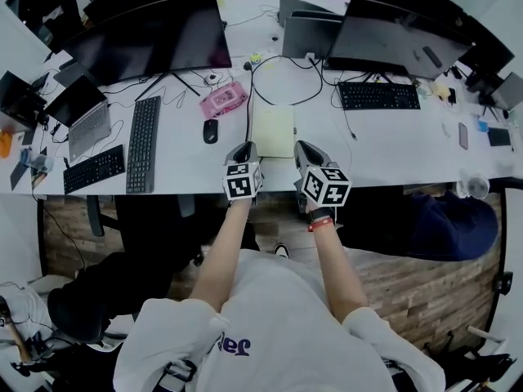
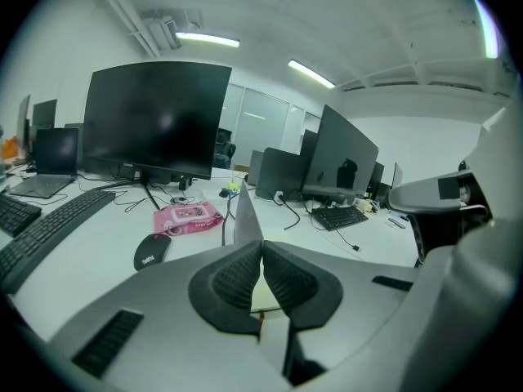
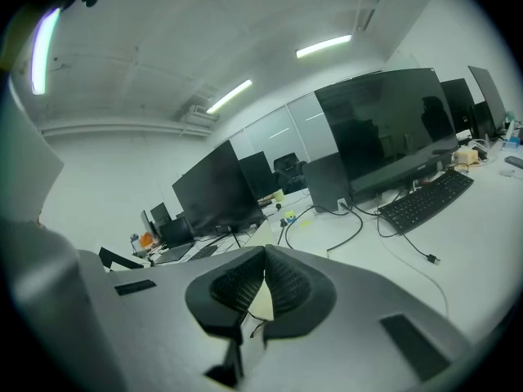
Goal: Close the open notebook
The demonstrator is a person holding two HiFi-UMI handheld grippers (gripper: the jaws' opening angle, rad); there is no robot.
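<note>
The notebook (image 1: pixel 274 131) lies on the white desk (image 1: pixel 384 149) straight ahead, its pale yellow page facing up. In the left gripper view its grey cover (image 2: pixel 245 215) stands nearly upright, and its lower edge runs down into the tips of my left gripper (image 2: pixel 261 243). That gripper (image 1: pixel 243 149) sits at the notebook's near left corner, shut on the cover. My right gripper (image 1: pixel 304 149) is at the near right corner. In its own view, the right gripper (image 3: pixel 264 251) has its pads shut together with nothing in them, and a pale page (image 3: pixel 261 300) shows below them.
A black mouse (image 1: pixel 210 131) and a pink case (image 1: pixel 223 99) lie left of the notebook. A black cable (image 1: pixel 286 80) loops behind it. Keyboards (image 1: pixel 143 143) (image 1: pixel 378 95) and dark monitors (image 1: pixel 155 39) flank it. The desk's front edge runs just under both grippers.
</note>
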